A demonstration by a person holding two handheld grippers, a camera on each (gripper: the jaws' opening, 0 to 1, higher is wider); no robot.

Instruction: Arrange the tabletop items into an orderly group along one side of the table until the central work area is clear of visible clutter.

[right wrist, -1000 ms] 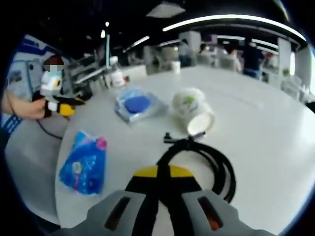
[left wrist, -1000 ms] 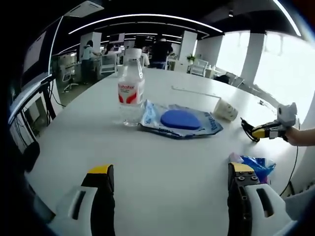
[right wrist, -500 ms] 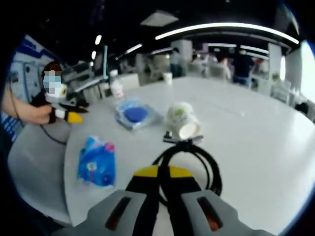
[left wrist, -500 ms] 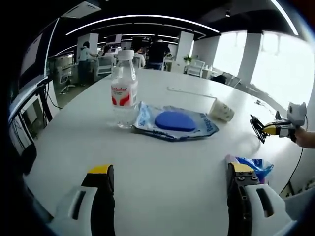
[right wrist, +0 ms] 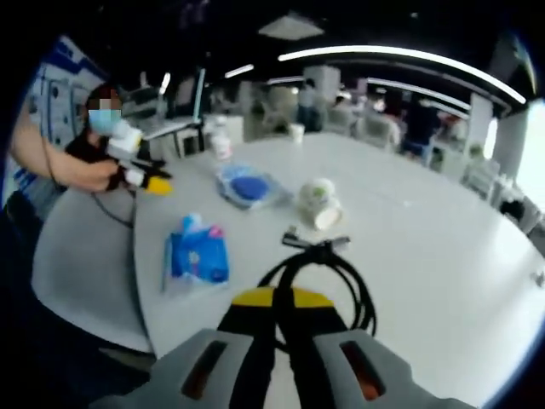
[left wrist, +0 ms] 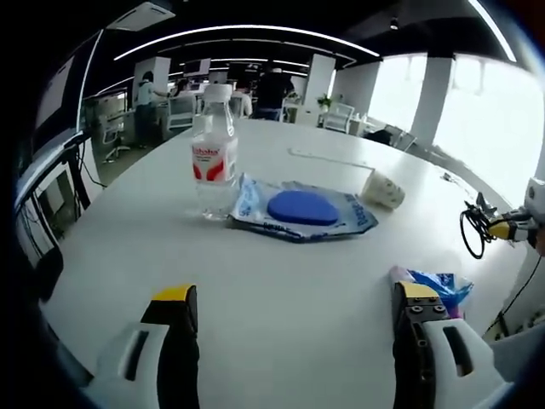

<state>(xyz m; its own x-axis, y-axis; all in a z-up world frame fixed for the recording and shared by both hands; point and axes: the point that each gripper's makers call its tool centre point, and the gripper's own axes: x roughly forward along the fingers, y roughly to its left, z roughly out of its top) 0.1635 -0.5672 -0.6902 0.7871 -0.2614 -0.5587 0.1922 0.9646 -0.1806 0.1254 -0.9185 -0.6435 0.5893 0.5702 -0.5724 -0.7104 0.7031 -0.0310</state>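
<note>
right gripper (right wrist: 283,300) aloft, jaws pinching cable (right wrist: 328,273)

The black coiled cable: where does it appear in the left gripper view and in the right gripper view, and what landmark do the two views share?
Left gripper view: the black coiled cable hangs at the far right edge, held by the right gripper.
Right gripper view: the cable is at bottom centre, above the right gripper's shut fingers.
Shared landmark: the blue-disc packet lying on the white table.
</note>
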